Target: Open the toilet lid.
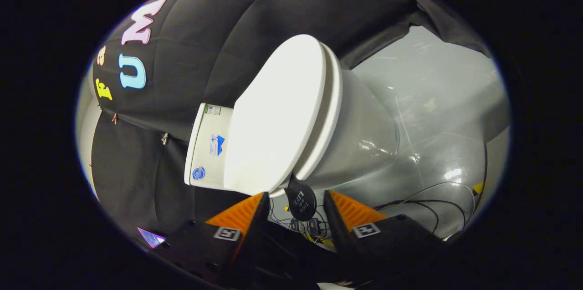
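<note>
Gripper view: your tongs (pixel 294 206) are sitting open around the black pull tab (pixel 300 200) at the lid's front edge. Lid (pixel 273 117) is lying closed on the toilet (pixel 364 139), so next you're clamping and lifting.

The gripper (pixel 295 208) fingers stand apart just before the closed toilet lid (pixel 278 112), perhaps touching.

The tongs (pixel 294 203) are a two-fingered affair on chunky dark housings. Each finger is a wedge with a ribbed inner face, tapering to a narrow tip, with an open gap between the two. On top of each housing sits a small square black-and-white marker tag, probably a tracking code.
</note>
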`<action>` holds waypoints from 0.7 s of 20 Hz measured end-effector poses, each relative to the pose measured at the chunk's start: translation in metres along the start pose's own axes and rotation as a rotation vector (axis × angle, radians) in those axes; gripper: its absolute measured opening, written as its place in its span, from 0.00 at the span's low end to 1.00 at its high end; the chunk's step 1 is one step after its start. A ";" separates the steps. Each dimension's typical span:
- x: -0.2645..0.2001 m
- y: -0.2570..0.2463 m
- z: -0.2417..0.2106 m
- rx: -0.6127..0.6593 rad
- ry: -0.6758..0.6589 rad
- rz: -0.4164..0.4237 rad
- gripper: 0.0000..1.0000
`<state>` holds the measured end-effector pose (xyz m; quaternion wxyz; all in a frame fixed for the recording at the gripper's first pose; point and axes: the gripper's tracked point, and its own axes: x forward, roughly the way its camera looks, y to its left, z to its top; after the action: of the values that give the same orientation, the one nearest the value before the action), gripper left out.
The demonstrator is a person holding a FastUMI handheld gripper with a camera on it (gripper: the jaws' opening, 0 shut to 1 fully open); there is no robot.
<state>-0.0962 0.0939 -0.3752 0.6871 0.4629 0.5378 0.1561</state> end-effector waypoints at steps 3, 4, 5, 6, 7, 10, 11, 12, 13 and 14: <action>0.005 0.000 -0.005 0.015 0.035 0.015 0.30; 0.011 0.003 0.002 0.007 0.035 0.020 0.27; 0.001 -0.002 -0.002 0.011 0.034 0.021 0.13; 0.002 0.000 -0.008 -0.003 0.050 0.023 0.12; 0.003 -0.001 -0.007 -0.030 0.045 0.022 0.12; 0.002 0.004 -0.007 -0.066 0.038 0.006 0.12; 0.000 0.006 -0.007 -0.082 0.043 0.003 0.05; -0.002 0.008 -0.005 -0.085 0.035 0.004 0.05; -0.004 0.010 -0.005 -0.079 0.040 0.003 0.05; -0.006 0.014 -0.003 -0.078 0.036 -0.002 0.05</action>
<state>-0.0971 0.0981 -0.3599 0.6950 0.4326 0.5439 0.1845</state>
